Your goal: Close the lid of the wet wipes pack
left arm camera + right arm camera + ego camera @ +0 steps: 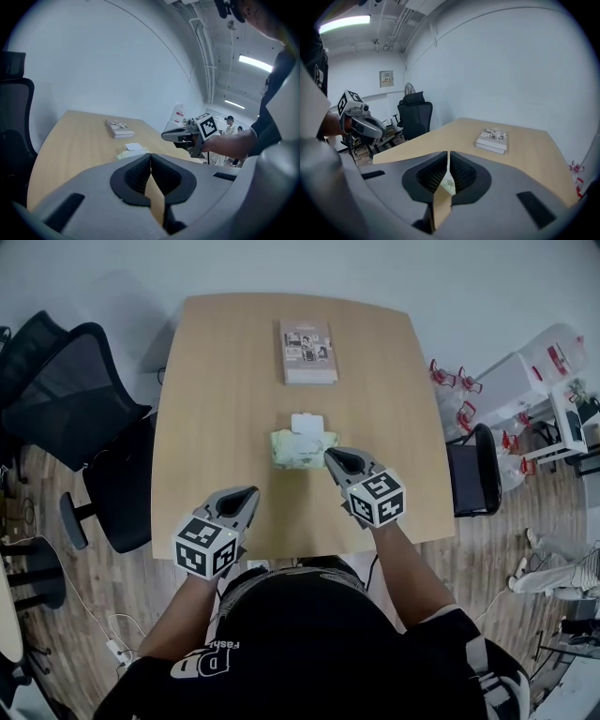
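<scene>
Wet wipes pack [302, 448] lies mid-table [216, 381], white lid [307, 423] open; my right gripper [331, 458] is just beside it, my left gripper [250, 495] near the front edge, both jaws closed on nothing.

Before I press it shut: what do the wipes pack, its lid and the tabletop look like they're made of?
The wet wipes pack is probably soft plastic film: pale green, with an uneven, puckered surface. Its lid looks like rigid white plastic, a flat, smooth flap flipped open. The table has a light wood-look top with a matte finish, likely laminate, judging by the even tone and lack of glare.
</scene>
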